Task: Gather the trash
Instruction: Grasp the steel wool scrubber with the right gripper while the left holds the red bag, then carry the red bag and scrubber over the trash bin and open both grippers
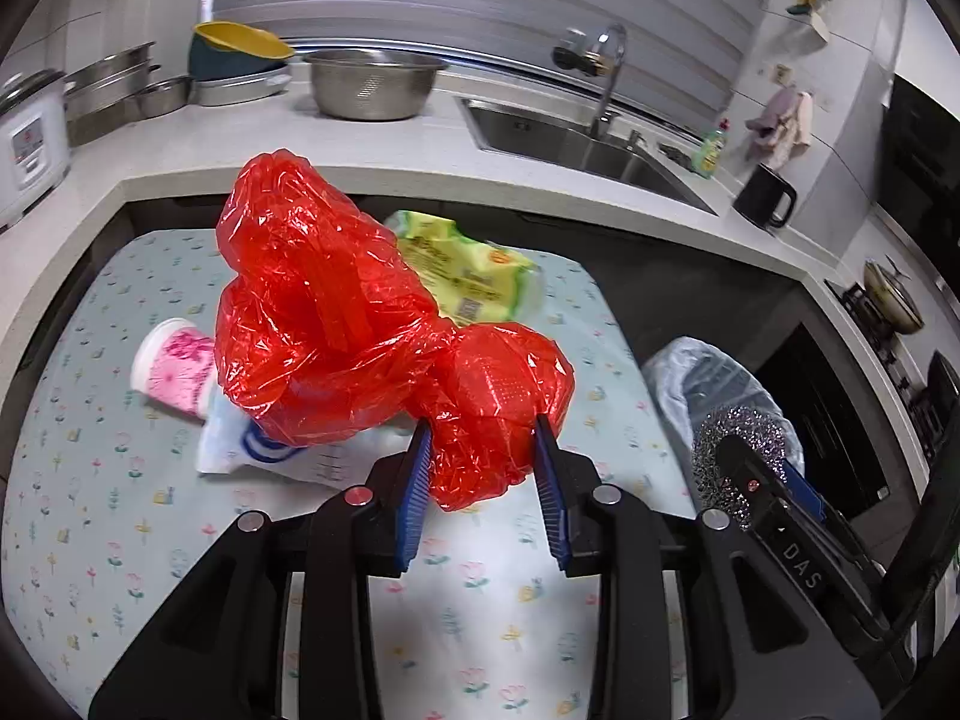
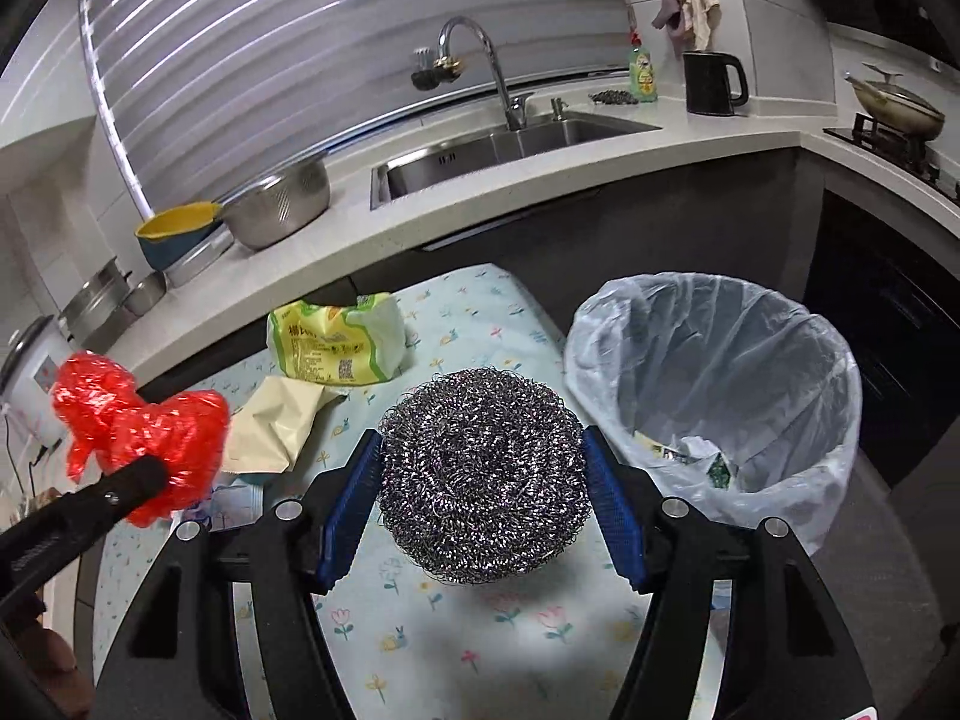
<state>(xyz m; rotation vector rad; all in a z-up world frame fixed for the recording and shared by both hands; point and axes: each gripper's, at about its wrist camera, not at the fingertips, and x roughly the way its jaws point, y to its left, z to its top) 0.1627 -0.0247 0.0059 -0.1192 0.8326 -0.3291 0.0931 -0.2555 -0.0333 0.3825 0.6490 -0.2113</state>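
My left gripper [image 1: 483,450] is clenched on a crumpled red bag [image 1: 360,324]; the blue pads [image 1: 420,480] pinch its lower lobe and the rest bulges up and away from the fingers, lifted clear of the table [image 1: 90,480]. From the right wrist view the same red bag [image 2: 138,420] hangs off the table's left edge side, with the left gripper's black finger under it.

My right gripper [image 2: 483,480] is grasping a steel scourer [image 2: 483,474]. Both blue pads [image 2: 351,510] press its sides, and it is held above the table's [image 2: 480,648] right part. In the left wrist view the scourer [image 1: 741,450] shows at the right, in front of the bin.

The bin [image 2: 714,372], lined with a clear bag, stands just beside the table's right edge. A few scraps [image 2: 696,456] lie at its bottom. The scourer is near the bin's rim but not over it.

Still lying on the flowered tablecloth:
- green-yellow packet [image 2: 336,342], near the far edge
- cream paper [image 2: 276,426], just in front of the packet
- pink cup [image 1: 174,366] on its side, toward the left edge, partly behind the red bag
- white wrapper [image 1: 264,456] with blue print, touching the cup, partly under the red bag

Behind the table runs the counter [image 2: 540,180] with a sink [image 2: 480,156], tap [image 2: 480,60], steel bowl [image 2: 276,204], yellow bowl [image 2: 174,228], black kettle [image 2: 714,84] and a green bottle [image 2: 642,72].
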